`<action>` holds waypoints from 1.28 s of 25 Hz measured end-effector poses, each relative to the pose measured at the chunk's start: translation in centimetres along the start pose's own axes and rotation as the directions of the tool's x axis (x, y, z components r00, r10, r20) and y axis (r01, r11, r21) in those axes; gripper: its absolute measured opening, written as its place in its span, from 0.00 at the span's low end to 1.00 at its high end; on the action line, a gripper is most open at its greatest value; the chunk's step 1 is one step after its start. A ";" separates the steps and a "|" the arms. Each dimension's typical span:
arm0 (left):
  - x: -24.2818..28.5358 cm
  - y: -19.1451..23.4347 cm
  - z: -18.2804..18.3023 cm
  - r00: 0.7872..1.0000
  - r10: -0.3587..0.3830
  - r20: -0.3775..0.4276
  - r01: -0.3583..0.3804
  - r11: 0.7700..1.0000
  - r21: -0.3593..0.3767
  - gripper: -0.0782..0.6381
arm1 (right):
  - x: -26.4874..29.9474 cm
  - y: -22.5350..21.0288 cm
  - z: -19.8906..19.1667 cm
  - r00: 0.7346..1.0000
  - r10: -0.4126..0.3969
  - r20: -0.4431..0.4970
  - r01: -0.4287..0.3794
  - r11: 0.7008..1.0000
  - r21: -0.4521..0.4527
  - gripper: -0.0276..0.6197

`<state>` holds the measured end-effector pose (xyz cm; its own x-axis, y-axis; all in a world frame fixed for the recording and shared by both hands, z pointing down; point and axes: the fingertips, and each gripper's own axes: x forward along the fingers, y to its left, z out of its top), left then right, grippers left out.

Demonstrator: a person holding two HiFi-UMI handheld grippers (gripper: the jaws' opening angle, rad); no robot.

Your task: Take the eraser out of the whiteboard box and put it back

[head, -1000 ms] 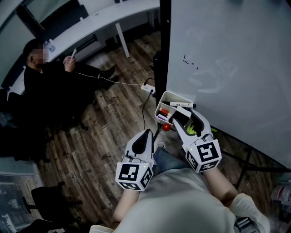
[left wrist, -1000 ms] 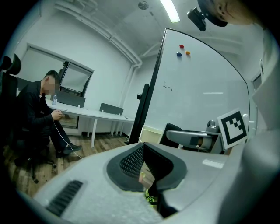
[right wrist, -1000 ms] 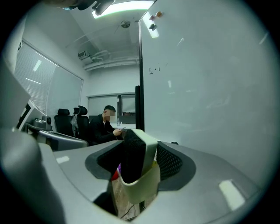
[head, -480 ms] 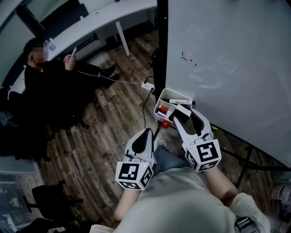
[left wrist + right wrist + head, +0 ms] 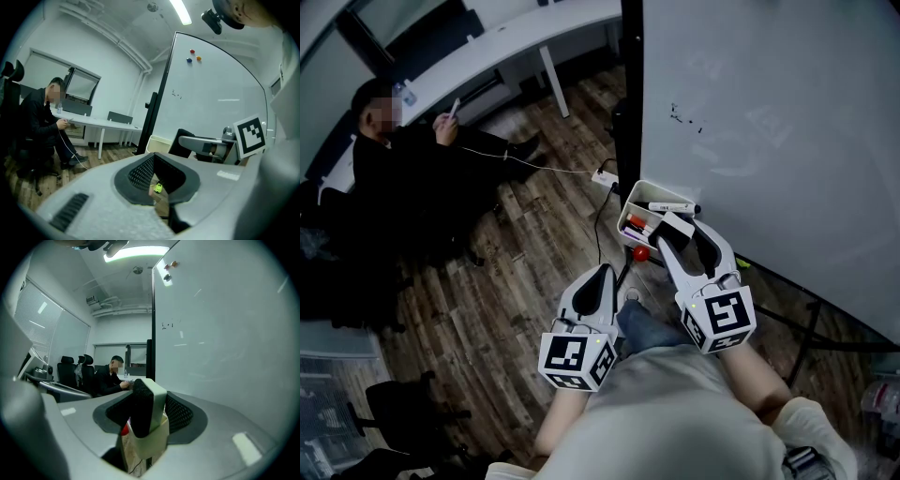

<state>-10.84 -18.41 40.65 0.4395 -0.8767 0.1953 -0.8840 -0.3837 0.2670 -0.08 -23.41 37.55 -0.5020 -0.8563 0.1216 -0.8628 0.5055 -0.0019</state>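
The room was evenly lit from above; a long ceiling strip lamp (image 5: 180, 11) glared in the left gripper view and a bright ceiling light (image 5: 136, 251) burned out to white in the right gripper view; the large white whiteboard (image 5: 769, 122) carried soft pale reflections; the dark wooden plank floor (image 5: 487, 309) looked dim in the head view; both gripper views bowed strongly and blackened at the corners; the white-backed black felt eraser (image 5: 147, 406) sat close to the lens, soft and out of focus
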 end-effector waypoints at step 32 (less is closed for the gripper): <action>-2.9 -1.9 0.7 0.999 0.006 0.042 -0.007 1.000 0.015 0.12 | -3.9 1.5 4.3 0.994 0.006 0.107 -0.001 0.999 -0.052 0.37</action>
<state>-10.56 -15.37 38.92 0.4270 -0.8905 0.1568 -0.8893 -0.3821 0.2514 0.34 -19.80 32.84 -0.5109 -0.8595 0.0152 -0.8581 0.5110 0.0501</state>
